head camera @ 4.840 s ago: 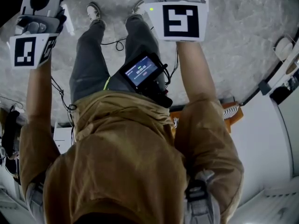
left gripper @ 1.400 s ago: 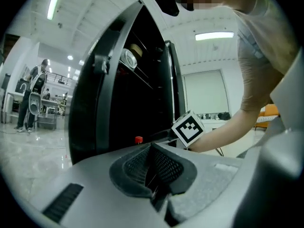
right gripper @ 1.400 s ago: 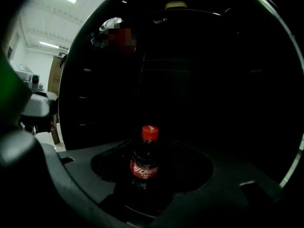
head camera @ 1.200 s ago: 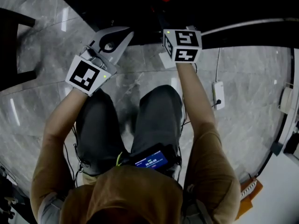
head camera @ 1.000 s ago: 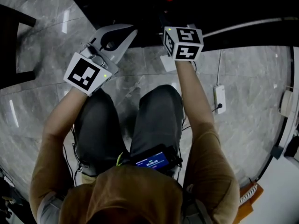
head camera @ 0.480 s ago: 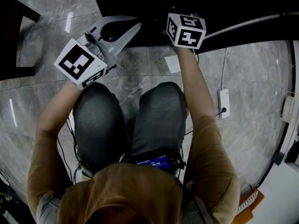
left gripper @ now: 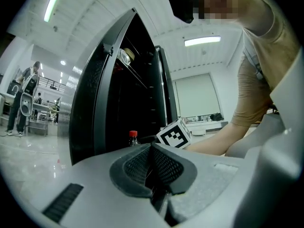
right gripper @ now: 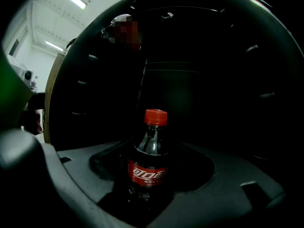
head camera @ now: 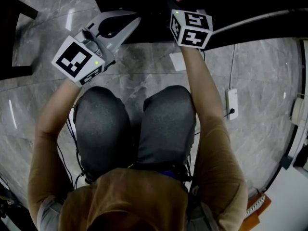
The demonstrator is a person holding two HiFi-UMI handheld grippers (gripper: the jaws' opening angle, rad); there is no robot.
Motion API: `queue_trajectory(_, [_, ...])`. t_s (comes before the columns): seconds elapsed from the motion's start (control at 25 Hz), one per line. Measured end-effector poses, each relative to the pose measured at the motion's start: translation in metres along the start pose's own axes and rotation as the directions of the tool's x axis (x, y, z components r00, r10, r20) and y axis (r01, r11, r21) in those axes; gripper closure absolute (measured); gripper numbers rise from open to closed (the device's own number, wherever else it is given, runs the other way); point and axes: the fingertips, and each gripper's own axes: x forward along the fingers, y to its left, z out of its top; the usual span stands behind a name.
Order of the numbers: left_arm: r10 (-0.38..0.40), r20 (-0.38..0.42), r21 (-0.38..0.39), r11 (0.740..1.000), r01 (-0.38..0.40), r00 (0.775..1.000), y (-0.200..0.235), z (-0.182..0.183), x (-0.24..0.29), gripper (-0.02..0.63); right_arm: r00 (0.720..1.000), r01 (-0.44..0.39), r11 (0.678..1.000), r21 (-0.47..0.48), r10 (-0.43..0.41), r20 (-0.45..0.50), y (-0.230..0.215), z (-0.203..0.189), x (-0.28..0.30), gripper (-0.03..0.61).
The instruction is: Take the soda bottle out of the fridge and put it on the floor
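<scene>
The soda bottle (right gripper: 147, 170), dark with a red cap and red label, stands upright inside the dark fridge (right gripper: 199, 80). My right gripper (right gripper: 152, 151) is open, one jaw on each side of the bottle, with a small gap on the right. In the head view only its marker cube (head camera: 191, 28) shows, at the fridge's mouth. My left gripper (left gripper: 152, 148) is shut on nothing, its pads pressed together. It hovers outside the fridge (head camera: 111, 29), left of the right one. From there I see the bottle's red cap (left gripper: 133, 137) past the open black door (left gripper: 95, 103).
I crouch on a grey marble floor (head camera: 43, 109) before the fridge. A white power strip (head camera: 232, 102) with its cable lies at the right. A dark piece of furniture (head camera: 12, 42) stands at the left. People (left gripper: 26, 103) stand far off in the hall.
Both grippers have moved forward toward the fridge, and the right one now reaches into its dark opening. The left gripper has drifted slightly left.
</scene>
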Motion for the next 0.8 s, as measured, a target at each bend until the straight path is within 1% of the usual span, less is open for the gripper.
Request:
queue_trajectory(0.08, [-0.005, 0.007, -0.008, 1.0, 0.005, 1.0, 0.0, -0.007, 0.003, 0.618, 1.0, -0.002, 1.0, -0.019, 0.002, 0.014, 0.001, 0.0, -0.005, 0.298])
queue_trajectory(0.2, [-0.002, 0.013, -0.01, 1.0, 0.002, 1.0, 0.001, -0.015, 0.007, 0.618, 0.999, -0.028, 0.997, -0.066, 0.03, 0.03, 0.008, 0.0, -0.011, 0.299])
queue_trajectory(0.28, [-0.008, 0.02, 0.012, 1.0, 0.008, 1.0, 0.0, -0.018, 0.011, 0.618, 0.998, -0.039, 0.994, -0.101, 0.043, 0.04, 0.011, 0.003, -0.017, 0.301])
queue_trajectory(0.48, [-0.03, 0.013, 0.041, 0.999, 0.03, 0.999, -0.007, -0.03, 0.016, 0.618, 0.996, -0.066, 0.989, -0.133, 0.072, 0.046, 0.023, 0.005, -0.04, 0.302])
queue_trajectory(0.64, [0.008, 0.061, 0.126, 0.992, -0.015, 0.998, -0.012, -0.03, 0.016, 0.618, 0.993, -0.095, 0.983, -0.155, 0.104, 0.05, 0.032, 0.009, -0.062, 0.302])
queue_trajectory(0.68, [0.011, 0.062, 0.134, 0.991, -0.019, 0.998, -0.013, -0.033, 0.015, 0.618, 0.993, -0.101, 0.982, -0.16, 0.11, 0.049, 0.035, 0.009, -0.067, 0.302])
queue_trajectory(0.8, [0.008, 0.048, 0.106, 0.994, -0.013, 0.999, -0.012, -0.043, 0.015, 0.618, 0.992, -0.11, 0.979, -0.171, 0.12, 0.047, 0.04, 0.007, -0.08, 0.304])
